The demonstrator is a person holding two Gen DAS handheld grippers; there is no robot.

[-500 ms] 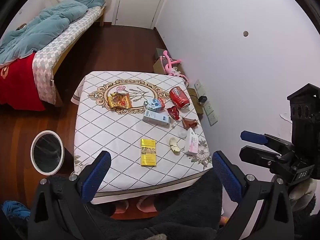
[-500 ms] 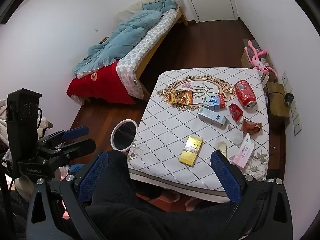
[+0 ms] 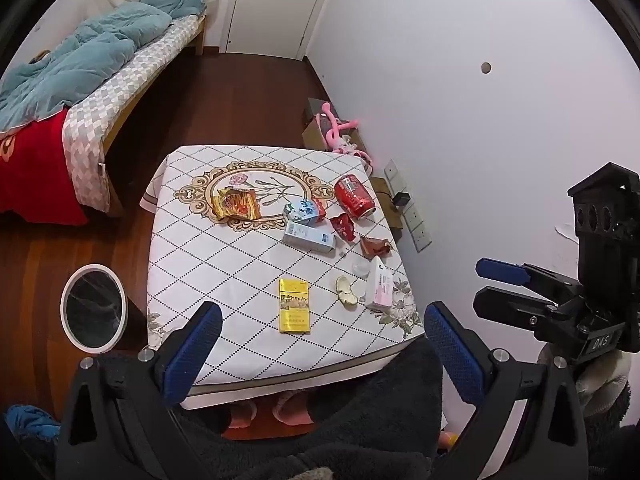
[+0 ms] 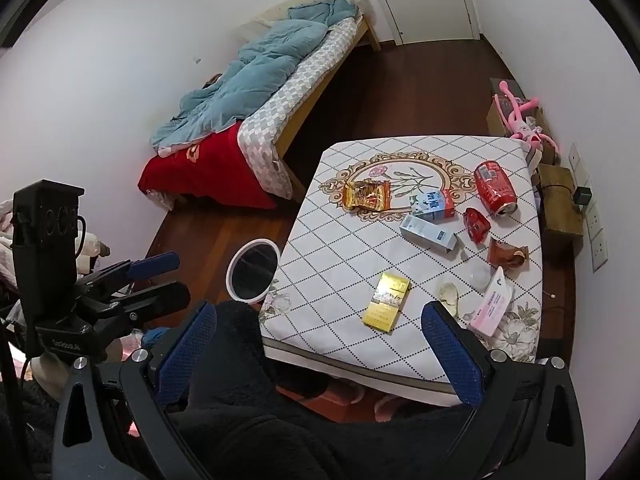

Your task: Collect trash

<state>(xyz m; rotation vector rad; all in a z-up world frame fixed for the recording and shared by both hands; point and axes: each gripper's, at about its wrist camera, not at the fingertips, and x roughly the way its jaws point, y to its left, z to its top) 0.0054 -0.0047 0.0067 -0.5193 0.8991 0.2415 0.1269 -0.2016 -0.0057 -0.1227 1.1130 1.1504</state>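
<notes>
Trash is all on the desk (image 3: 192,240), none collected yet: yellow box (image 3: 295,306) nearest the front edge, pale peel scrap (image 3: 346,290) and pink-white pack (image 3: 380,286) to its right, blue-white carton (image 3: 309,236) and small milk box (image 3: 305,212) further back, red can (image 3: 354,197) lying on its side near the far right corner, two red-brown wrappers (image 3: 344,227) between can and pack, snack bag (image 3: 236,204) on the centre medallion. Bin (image 3: 94,306) stands on the floor just off the desk's left front corner, mouth open. Step in hand, as I read it: pre-reach, picking a first target. Left gripper (image 3: 320,360) and right gripper (image 4: 320,356) both hang above the front edge, fingers wide apart, nothing between them. Next move likely calls for a drop onto the yellow box, then a swing left to the bin. Room: front half of the desk is mostly bare, approach is free. Right side is tight against the wall; can and wrappers sit close to that edge and could get knocked off. Dark fleece lap sits under the front edge.
</notes>
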